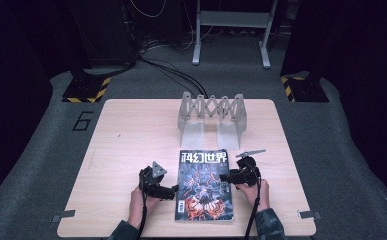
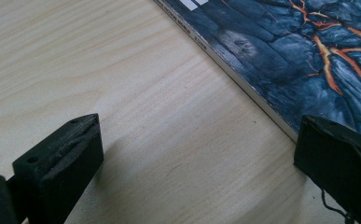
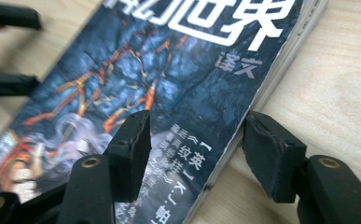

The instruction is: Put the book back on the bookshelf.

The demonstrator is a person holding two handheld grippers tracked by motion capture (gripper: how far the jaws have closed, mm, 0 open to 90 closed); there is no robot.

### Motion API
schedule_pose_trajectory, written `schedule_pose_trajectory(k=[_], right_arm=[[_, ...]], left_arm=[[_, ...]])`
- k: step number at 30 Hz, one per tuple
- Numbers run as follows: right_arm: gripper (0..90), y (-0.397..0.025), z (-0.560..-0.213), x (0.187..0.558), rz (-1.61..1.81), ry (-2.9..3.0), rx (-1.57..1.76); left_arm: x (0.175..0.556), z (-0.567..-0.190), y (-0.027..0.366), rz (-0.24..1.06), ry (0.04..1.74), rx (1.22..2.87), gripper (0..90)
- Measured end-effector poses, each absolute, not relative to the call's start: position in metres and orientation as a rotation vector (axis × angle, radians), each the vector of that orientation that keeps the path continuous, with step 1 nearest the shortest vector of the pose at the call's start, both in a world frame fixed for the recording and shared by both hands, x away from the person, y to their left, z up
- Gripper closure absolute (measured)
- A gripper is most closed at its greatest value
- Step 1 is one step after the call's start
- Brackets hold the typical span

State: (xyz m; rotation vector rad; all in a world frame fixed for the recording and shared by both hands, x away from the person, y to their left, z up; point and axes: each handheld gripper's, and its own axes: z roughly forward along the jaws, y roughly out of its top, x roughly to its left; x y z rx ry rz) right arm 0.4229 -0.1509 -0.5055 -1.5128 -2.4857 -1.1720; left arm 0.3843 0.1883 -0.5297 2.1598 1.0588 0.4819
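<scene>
Straddling the edge: right gripper (image 3: pixel 194 140) has its jaws spread wide across the magazine's (image 3: pixel 169 84) right edge, one jaw over the cover, the other over bare wood; nothing is clamped.
Left gripper (image 2: pixel 197 158): jaws wide apart, one over the wood, the other at the magazine's (image 2: pixel 308 51) left edge; whether that jaw touches the cover cannot be told.
High view, grippers: left gripper (image 1: pixel 173 190) sits just beside the magazine's left edge, right gripper (image 1: pixel 224 177) at its right edge; the jaw gaps are too small to read here.
Hands: left hand (image 1: pixel 143 197) and right hand (image 1: pixel 256 192) come in over the table's near edge, forearms cut off by the frame.
Magazine (image 1: pixel 203 187): lies flat, cover up, near the table's (image 1: pixel 131 135) near edge, about midway along it.
Gripper views add: the cover's dark cracked pattern with orange veins, white title characters and the page stack's thickness.
High view adds: a grey folding rack (image 1: pixel 212 117) standing near the table's far edge, well apart from the magazine.
Far tips: the right gripper view catches two black tips (image 3: pixel 10 49) beyond the magazine's other edge, blurred.
Cut off: both gripper views crop the magazine, so its corners are out of frame.
Hard to read: small cover print is blurred in the right gripper view.
</scene>
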Motion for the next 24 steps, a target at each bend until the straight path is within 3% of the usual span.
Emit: schedule_pose_trajectory(k=[24], right_arm=[[43.1,-0.149,-0.502,0.441,-1.343,-2.371,-1.459]], left_arm=[[0.384,-0.530,0.188,0.481,1.059,2.158,1.2]])
